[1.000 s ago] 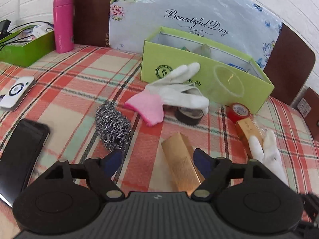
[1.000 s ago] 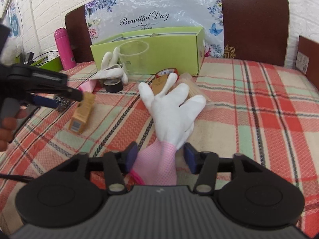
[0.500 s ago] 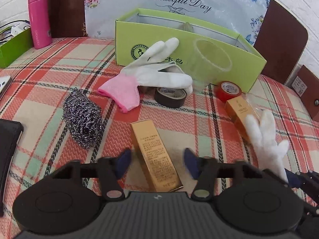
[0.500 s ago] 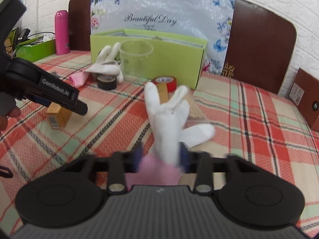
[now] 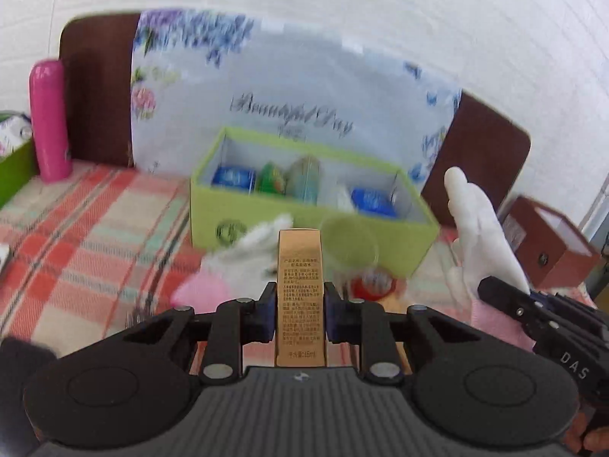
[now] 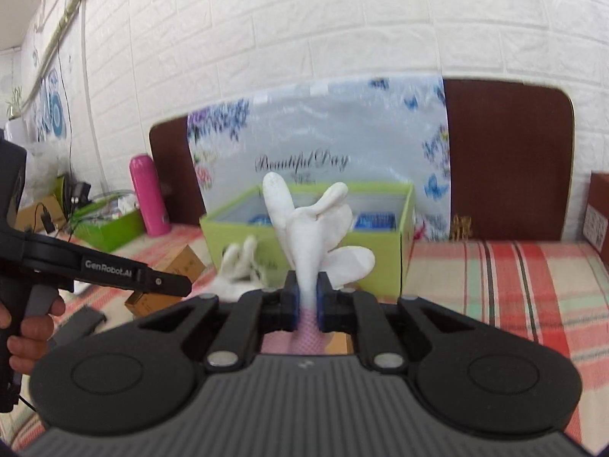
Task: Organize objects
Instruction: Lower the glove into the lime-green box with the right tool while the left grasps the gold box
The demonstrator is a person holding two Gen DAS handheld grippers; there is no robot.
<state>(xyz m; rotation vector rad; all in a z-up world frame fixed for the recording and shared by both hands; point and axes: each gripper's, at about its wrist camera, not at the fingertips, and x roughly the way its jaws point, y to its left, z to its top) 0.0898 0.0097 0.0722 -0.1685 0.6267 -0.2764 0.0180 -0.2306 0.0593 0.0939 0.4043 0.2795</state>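
My left gripper [image 5: 299, 301] holds a tall gold box [image 5: 299, 266] lifted off the plaid table, its jaws still closing with the pads pressed on the box's sides. My right gripper [image 6: 307, 301] is shut on the pink cuff of a white glove [image 6: 304, 228], whose fingers stand upright above the pads. From the left wrist view that glove [image 5: 483, 228] shows at the right. Straight ahead of both stands an open light-green box [image 5: 411, 247] with several small items inside. A second white glove [image 5: 247, 255] with a pink cuff lies on the table in front of the box.
A clear plastic cup [image 5: 348, 240] and a red tape roll [image 5: 375, 282] sit before the green box. A pink bottle [image 5: 49, 122] stands at the back left beside a green bin [image 6: 110, 224]. A brown box [image 5: 548, 243] is at the right. A floral bag leans behind.
Both grippers closed and rose off the table: the left took up the gold box, the right took up the white glove by its cuff. Both views now look level at the green box.
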